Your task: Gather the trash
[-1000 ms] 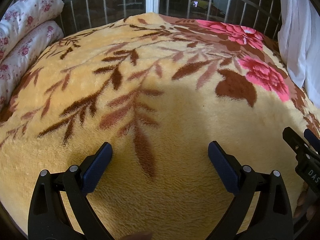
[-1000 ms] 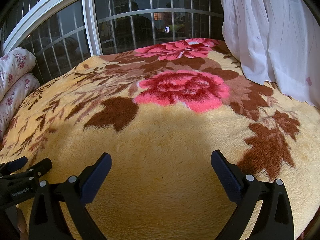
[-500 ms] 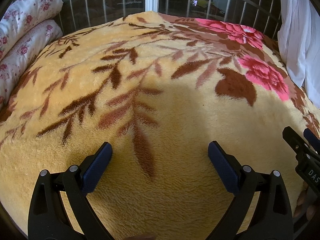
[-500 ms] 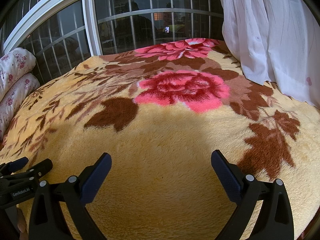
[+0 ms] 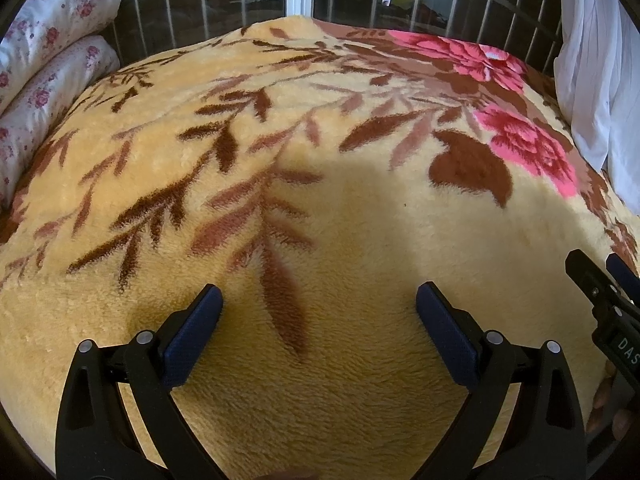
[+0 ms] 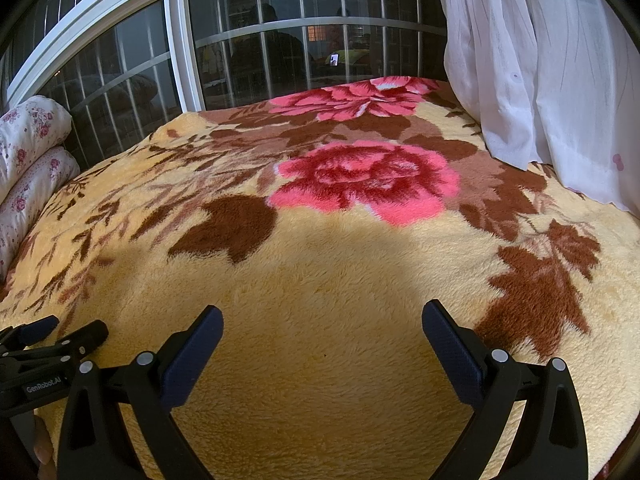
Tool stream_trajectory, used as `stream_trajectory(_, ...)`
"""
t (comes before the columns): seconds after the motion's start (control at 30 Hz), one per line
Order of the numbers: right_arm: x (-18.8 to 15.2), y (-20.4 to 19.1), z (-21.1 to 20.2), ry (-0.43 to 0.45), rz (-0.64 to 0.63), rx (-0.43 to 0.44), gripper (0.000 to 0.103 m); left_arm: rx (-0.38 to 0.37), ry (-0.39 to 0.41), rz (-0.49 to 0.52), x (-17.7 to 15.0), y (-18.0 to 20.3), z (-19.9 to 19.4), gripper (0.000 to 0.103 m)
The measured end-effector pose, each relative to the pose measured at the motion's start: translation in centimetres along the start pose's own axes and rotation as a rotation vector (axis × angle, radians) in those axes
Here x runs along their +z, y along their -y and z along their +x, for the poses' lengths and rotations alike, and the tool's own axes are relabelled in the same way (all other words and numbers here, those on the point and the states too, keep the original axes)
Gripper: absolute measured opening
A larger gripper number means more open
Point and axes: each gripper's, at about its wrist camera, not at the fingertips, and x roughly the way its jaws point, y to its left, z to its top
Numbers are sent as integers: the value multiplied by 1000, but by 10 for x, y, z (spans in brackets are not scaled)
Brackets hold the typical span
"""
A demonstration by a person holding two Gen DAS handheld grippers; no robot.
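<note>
Both my left gripper (image 5: 319,304) and right gripper (image 6: 322,324) gape wide, empty, over the near blanket (image 5: 360,220).

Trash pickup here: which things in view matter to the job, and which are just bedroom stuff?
For the job:
left claw, open, empty
right claw, open, empty
No trash is visible in either view.

Just lying about:
floral blanket
folded floral quilt
white curtain
barred window

We see almost no change: in the left wrist view the blanket (image 5: 320,208) has slid slightly toward 6 o'clock since a second ago.
</note>
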Motion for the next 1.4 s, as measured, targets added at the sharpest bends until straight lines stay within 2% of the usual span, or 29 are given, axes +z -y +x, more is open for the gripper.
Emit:
stream_trajectory(0.37,-1,-1,-1,1,1,2,98,5,-37,18,5,1,7,96)
stream_trajectory(0.57,-1,-1,-1,1,0,0,98,-51,-10,-11,6,-6,5,96)
stream_trajectory(0.77,-1,0,0,1,3,3,98,-5,-53,19,9,-1,11,96)
stream_trajectory(1.4,0,0,0,-2,1,4,98,-14,-52,11,8,0,11,96)
